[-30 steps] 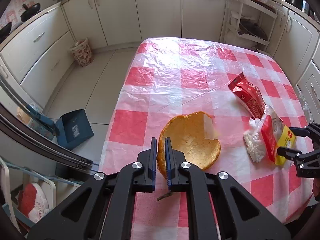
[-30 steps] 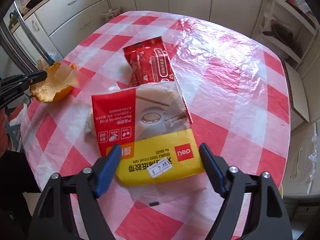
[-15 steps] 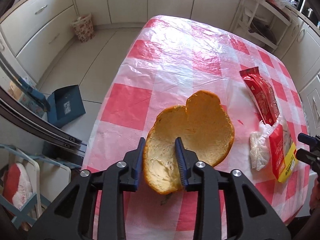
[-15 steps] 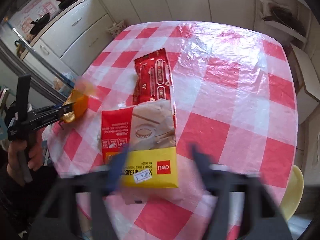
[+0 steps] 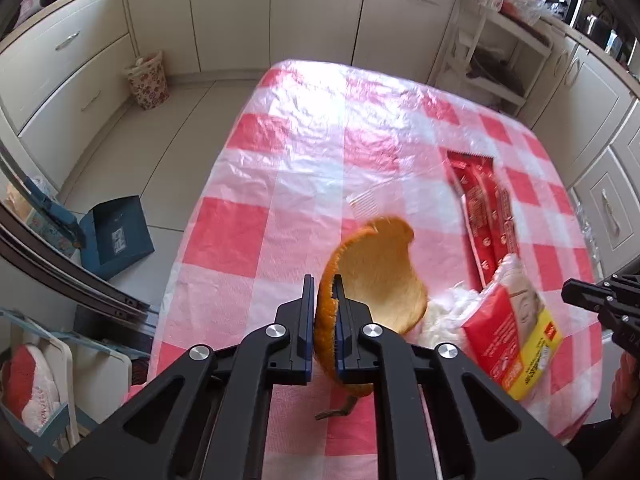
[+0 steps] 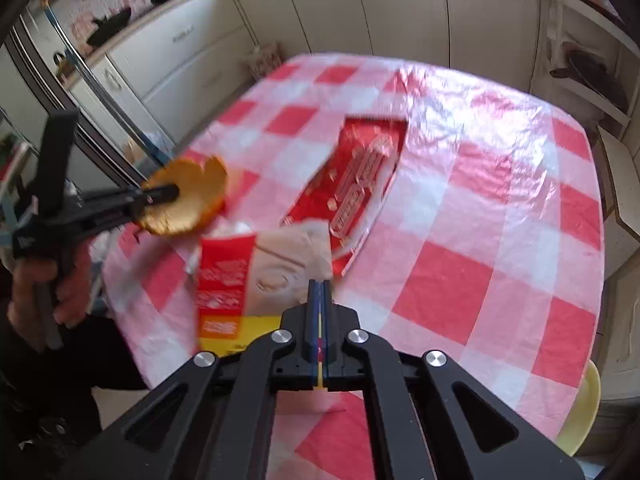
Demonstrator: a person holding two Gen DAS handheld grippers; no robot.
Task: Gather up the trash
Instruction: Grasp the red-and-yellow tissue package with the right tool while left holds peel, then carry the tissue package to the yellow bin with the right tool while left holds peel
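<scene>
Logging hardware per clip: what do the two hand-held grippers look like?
Both match: the left hand-held gripper and right hand-held gripper have matte black angular linkage arms with triangular cutouts, silver round pivot bolts, and blue-lined finger pads. No cables show. A bare hand grips the left one's handle.

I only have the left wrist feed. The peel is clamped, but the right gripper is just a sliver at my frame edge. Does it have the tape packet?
Observer: Yes. The right gripper is shut on the tape packet's right edge, and a yellow sliver shows between its closed fingers.
Operator: Is the red wrapper caught too?
Observer: No. The red wrapper lies flat beyond the fingertips, with the packet overlapping only its near end.
Operator: Is my peel off the cloth?
Observer: It looks lifted. The orange peel hangs in the left gripper over the table's left edge.
</scene>
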